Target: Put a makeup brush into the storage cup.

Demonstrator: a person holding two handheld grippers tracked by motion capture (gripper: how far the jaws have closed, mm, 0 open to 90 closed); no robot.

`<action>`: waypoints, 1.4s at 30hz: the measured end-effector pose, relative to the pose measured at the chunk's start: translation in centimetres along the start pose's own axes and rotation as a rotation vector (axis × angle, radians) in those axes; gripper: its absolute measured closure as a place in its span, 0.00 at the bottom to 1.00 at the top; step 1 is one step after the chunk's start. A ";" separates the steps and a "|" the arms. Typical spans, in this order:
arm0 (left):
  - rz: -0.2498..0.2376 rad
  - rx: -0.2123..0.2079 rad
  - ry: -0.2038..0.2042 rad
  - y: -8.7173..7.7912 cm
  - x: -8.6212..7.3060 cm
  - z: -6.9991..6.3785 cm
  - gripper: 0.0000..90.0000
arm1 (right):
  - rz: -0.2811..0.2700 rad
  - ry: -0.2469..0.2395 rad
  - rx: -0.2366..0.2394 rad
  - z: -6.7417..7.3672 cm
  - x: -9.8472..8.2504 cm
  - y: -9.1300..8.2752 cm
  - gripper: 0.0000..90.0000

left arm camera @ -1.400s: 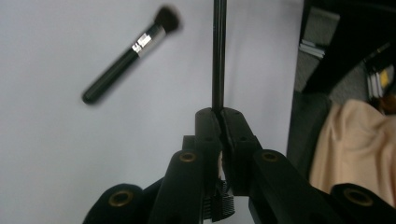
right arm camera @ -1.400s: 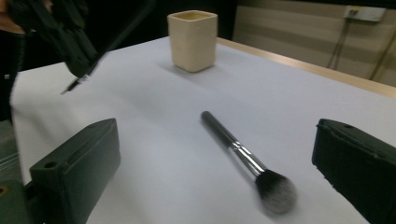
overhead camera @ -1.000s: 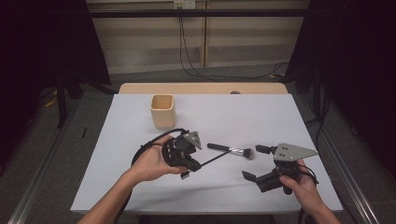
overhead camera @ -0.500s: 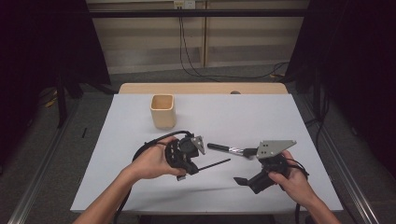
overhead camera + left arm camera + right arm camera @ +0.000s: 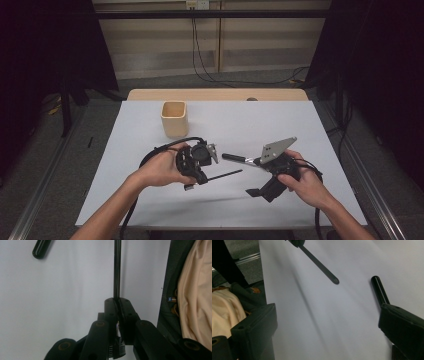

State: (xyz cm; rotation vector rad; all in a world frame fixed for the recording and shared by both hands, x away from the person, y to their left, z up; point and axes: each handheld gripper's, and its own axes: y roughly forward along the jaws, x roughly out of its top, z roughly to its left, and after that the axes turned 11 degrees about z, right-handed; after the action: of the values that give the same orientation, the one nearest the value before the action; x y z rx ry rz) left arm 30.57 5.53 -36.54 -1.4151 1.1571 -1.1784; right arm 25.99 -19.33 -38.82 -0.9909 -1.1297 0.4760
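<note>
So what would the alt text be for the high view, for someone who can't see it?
A person at a white table holds a two-jaw gripper in each hand: the left gripper is shut on a thin black stick, and the right gripper is open near a black-handled brush. A tan cup stands farther back.

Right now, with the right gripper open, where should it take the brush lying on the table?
Grip the brush on its black handle, short of the silver ferrule. It lies flat on the table, so bring the right gripper down from above with the jaws set across the handle. The handle is bare and straight, and its free end points toward the left gripper. Stay clear of the stick held there.
</note>
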 end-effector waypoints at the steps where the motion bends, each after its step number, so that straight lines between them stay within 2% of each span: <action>1: 0.008 -0.001 0.005 0.0 0.1 0.1 0.96 | -0.003 -0.004 0.015 -0.1 0.2 0.0 0.05; 5: 0.009 -0.003 0.009 0.1 0.2 0.1 0.95 | 0.042 -0.023 0.043 -0.5 1.0 -0.1 0.04; 11: 0.013 -0.003 0.012 0.1 0.1 0.1 0.95 | 0.160 -0.074 0.108 -0.7 1.9 0.8 0.03; 13: 0.008 -0.010 0.002 0.2 0.0 0.0 0.95 | 0.198 -0.079 0.107 -0.6 2.0 1.3 0.04; 14: 0.024 -0.010 0.011 0.2 0.0 0.1 0.95 | 0.217 -0.091 0.109 -0.6 2.1 1.6 0.04; 18: 0.027 -0.011 0.011 0.3 -0.1 0.1 0.95 | 0.288 -0.123 0.099 -0.5 2.5 2.3 0.06; 21: 0.035 -0.004 0.011 0.3 -0.2 0.2 0.95 | 0.334 -0.168 0.110 -0.3 3.1 2.6 0.05; 23: 0.041 -0.013 0.016 0.3 -0.3 0.3 0.95 | 0.354 -0.168 0.114 -0.1 3.4 2.8 0.07; 25: 0.037 -0.005 0.009 0.4 -0.3 0.3 0.95 | 0.333 -0.211 0.055 0.0 3.9 2.8 0.14; 27: 0.040 -0.011 0.006 0.5 -0.5 0.3 0.95 | 0.336 -0.213 0.054 -0.1 4.5 2.9 0.08; 29: 0.040 -0.002 0.007 0.6 -0.5 0.3 0.95 | 0.341 -0.230 0.028 -0.1 4.8 3.1 0.11; 32: 0.040 -0.008 0.007 0.6 -0.6 0.3 0.95 | 0.361 -0.236 0.014 -0.2 5.2 3.5 0.18; 33: 0.041 -0.008 0.007 0.5 -0.6 0.3 0.95 | 0.370 -0.228 0.025 -0.3 5.3 3.5 0.19; 38: 0.048 -0.013 0.019 0.5 -0.6 0.3 0.95 | 0.369 -0.253 0.062 -0.8 5.6 3.9 0.40; 39: 0.041 -0.009 0.013 0.5 -0.6 0.1 0.95 | 0.379 -0.252 0.080 -1.0 5.7 4.0 0.42; 41: 0.048 -0.007 0.029 0.6 -0.5 -0.1 0.95 | 0.393 -0.247 0.103 -1.1 5.8 4.1 0.51; 42: 0.043 -0.008 0.026 0.6 -0.5 -0.3 0.95 | 0.395 -0.255 0.117 -1.1 5.8 4.1 0.53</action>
State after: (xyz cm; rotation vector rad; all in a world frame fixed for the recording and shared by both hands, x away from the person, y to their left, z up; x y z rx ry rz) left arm 30.17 5.88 -37.20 -1.3782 1.2059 -1.1656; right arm 29.91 -13.31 -39.33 -1.0740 -1.1178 0.9983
